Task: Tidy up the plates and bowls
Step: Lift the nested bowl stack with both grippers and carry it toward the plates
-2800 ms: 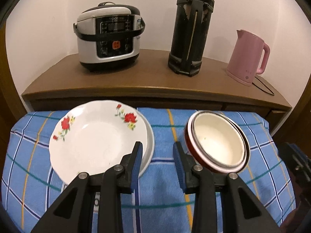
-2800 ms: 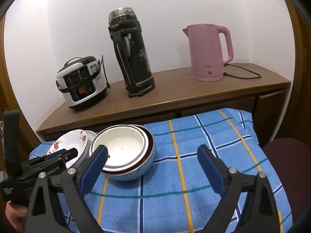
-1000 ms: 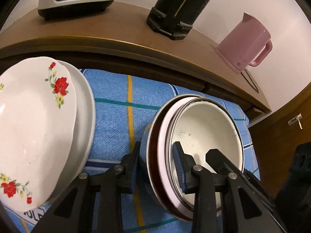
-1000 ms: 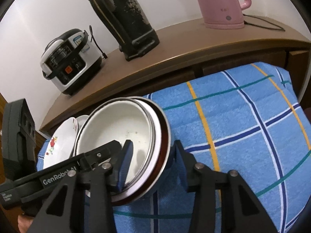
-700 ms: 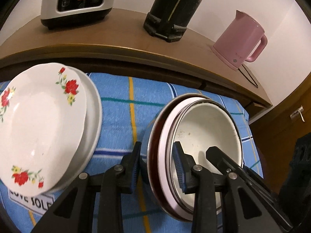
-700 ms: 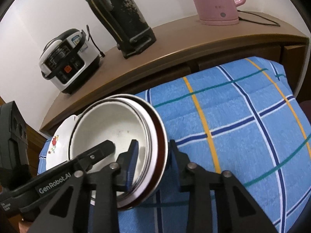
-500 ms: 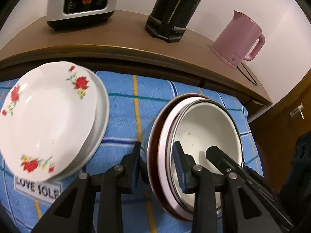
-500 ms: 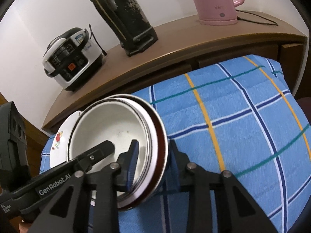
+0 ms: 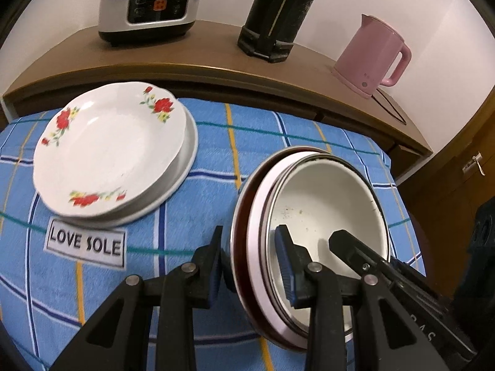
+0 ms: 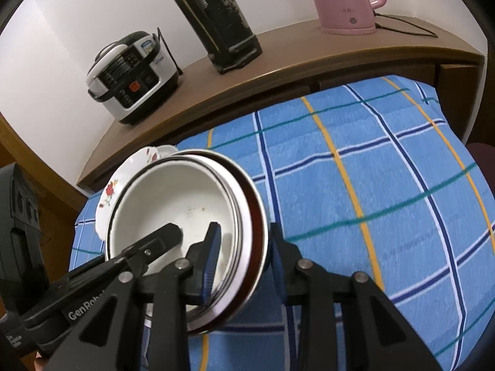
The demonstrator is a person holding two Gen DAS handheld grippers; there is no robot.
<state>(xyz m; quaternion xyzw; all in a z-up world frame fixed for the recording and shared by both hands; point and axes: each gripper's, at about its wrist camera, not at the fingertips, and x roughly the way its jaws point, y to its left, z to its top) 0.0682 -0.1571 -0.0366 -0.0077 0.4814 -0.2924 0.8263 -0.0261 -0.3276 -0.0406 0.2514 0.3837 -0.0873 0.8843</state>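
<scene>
Bowls (image 9: 328, 204) gripped at opposite rims by both tongs.

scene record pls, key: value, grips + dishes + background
left gripper: shut on bowls' left rim
right gripper: shut on bowls' right rim
bowls: nested stack, tilted, over the cloth
plates: floral one on a plain one, on cloth
counter: cooker, flask, kettle
</scene>
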